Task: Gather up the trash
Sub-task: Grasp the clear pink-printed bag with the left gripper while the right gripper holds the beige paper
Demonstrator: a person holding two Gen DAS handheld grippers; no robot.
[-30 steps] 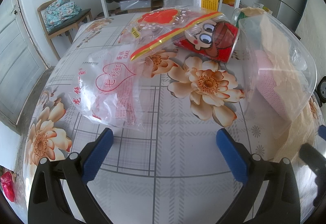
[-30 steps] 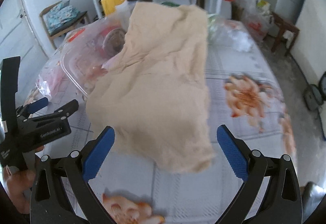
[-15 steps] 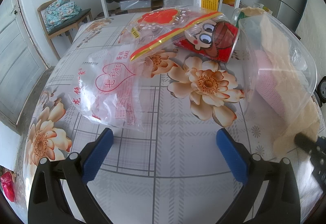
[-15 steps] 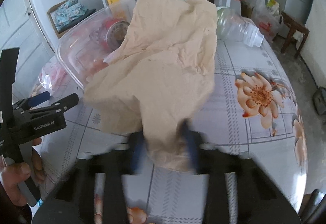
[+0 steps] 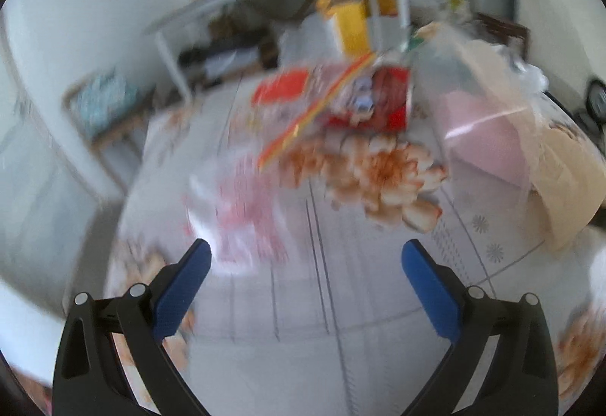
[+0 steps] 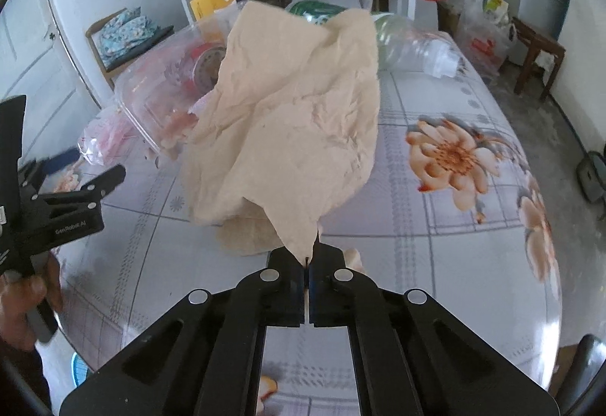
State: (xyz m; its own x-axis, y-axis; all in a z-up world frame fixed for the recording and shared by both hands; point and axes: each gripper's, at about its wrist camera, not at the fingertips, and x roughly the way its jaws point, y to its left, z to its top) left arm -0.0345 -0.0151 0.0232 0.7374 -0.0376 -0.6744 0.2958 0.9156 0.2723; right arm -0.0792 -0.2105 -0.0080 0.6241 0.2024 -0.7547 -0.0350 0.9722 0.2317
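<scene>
The crumpled tan paper sheet [image 6: 288,120] now hangs pinched by its lowest corner in the right gripper [image 6: 306,264], whose jaws have just been closing and now stand shut on that corner, where a second ago they stood wide apart with the sheet loose between them. In the right wrist view the sheet rises from the jaws toward twelve o'clock, its lower folds resting on the flower-print tablecloth [image 6: 435,264] and its upper part leaning against the clear plastic container [image 6: 159,101] at ten o'clock; a clear plastic bottle [image 6: 413,48] lies on its side behind it at one o'clock. That closing means the first piece of trash is likely secured and ready to be lifted away, though the thin corner could tear or slip under a sharp pull. The left gripper [image 5: 303,257] is open and empty above the cloth, and its view, sharp half a second ago, is now smeared and tilted, which suggests the hand is rolling. Ahead of it lie a clear bag with red print [image 5: 242,204] at eleven o'clock and a red snack packet [image 5: 341,97] at twelve, both not yet collected. In the right wrist view, a person's hand [image 6: 26,298] at eight o'clock holds the left tool.
</scene>
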